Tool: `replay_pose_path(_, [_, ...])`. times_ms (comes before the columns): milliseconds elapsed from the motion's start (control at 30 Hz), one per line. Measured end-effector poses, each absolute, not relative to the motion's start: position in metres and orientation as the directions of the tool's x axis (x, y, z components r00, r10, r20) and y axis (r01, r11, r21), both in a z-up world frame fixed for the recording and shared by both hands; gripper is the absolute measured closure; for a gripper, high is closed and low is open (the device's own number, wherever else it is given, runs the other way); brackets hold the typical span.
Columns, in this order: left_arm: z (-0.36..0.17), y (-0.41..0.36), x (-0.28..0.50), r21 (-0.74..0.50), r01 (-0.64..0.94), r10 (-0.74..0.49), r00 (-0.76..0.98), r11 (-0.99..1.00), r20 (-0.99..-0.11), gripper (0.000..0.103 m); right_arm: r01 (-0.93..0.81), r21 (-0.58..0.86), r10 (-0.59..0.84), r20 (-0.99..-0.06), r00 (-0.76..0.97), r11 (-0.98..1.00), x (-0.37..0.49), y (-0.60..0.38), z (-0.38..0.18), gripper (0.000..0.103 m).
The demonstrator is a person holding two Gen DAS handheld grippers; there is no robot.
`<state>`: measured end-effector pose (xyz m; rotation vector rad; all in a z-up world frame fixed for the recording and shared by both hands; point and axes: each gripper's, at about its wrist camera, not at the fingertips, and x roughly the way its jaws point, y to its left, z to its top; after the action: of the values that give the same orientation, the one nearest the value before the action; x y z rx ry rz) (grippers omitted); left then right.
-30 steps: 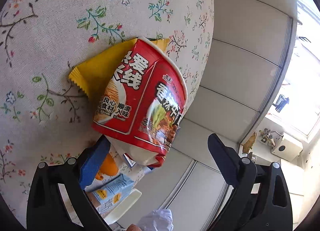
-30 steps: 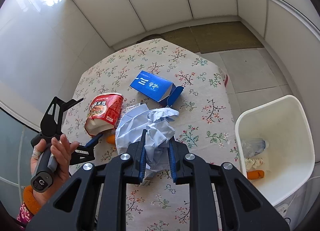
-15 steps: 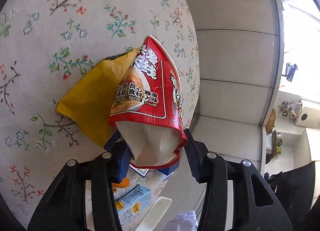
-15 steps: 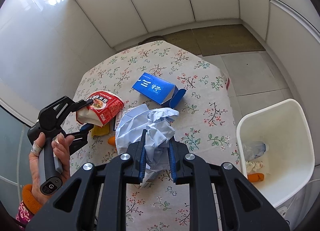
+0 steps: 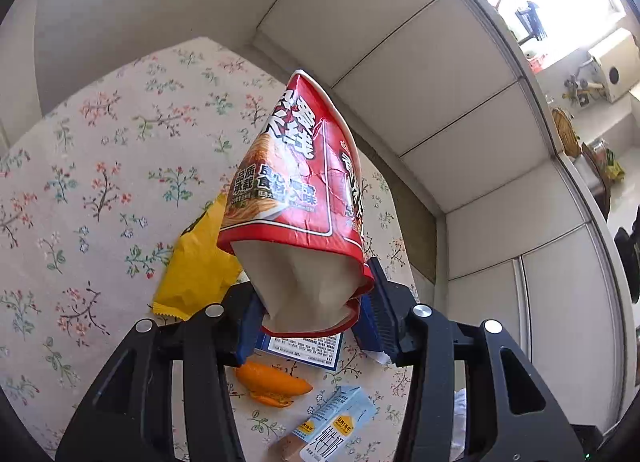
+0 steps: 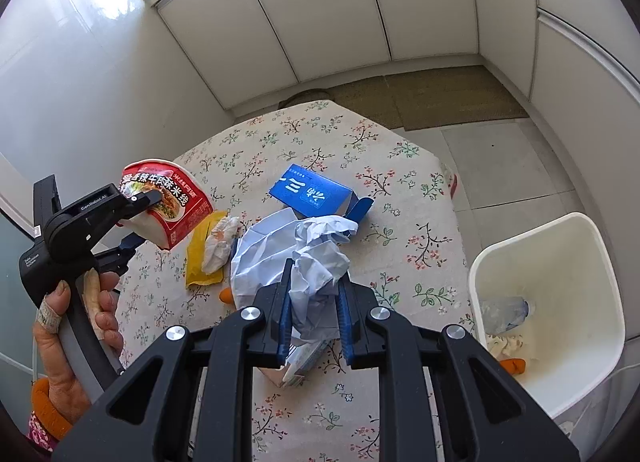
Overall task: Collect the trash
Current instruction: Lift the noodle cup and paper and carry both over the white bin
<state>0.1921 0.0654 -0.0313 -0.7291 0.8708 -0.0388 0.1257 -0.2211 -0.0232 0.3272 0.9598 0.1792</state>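
My left gripper is shut on the base of a crushed red noodle cup and holds it above the floral table; it also shows in the right wrist view. My right gripper is shut on a wad of crumpled pale blue paper above the table. A white bin with some trash inside stands at the right, beside the table.
On the table lie a yellow wrapper, an orange peel, a small milk carton, a blue box and a white tissue. White cabinets stand behind the table.
My left gripper closed on the noodle cup and lifted it off the yellow wrapper and the table. My right gripper kept its hold on the paper, barely moving.
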Motion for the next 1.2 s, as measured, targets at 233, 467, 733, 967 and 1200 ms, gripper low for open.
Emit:
replay_pose_path(233, [0.012, 0.032, 0.176, -0.430, -0.139, -0.190, 0.747, 0.892, -0.637, 0.058, 0.005, 0.343, 0.274, -0.759, 0.590, 0.939, 0.123, -0.226, -0.018, 0.084])
replay_pose_path(467, [0.040, -0.002, 0.156, -0.243, -0.037, -0.100, 0.843, 0.969, -0.528, 0.058, 0.033, 0.320, 0.230, -0.745, 0.626, 0.947, 0.116, -0.239, -0.012, 0.084])
replay_pose_path(733, [0.052, -0.042, 0.130, -0.112, 0.069, -0.111, 0.897, 0.991, -0.428, 0.058, 0.133, 0.249, 0.097, -0.733, 0.673, 0.959, 0.105, -0.275, -0.009, 0.084])
replay_pose_path(967, [0.052, -0.073, 0.118, -0.068, 0.149, -0.164, 0.901, 0.986, -0.401, 0.058, 0.266, 0.154, -0.065, -0.745, 0.664, 0.952, 0.093, -0.322, -0.017, 0.084])
replay_pose_path(1200, [0.045, -0.107, 0.110, -0.042, 0.221, -0.219, 0.886, 0.974, -0.408, 0.058, 0.396, 0.106, -0.156, -0.804, 0.574, 0.912, 0.084, -0.371, -0.039, 0.084])
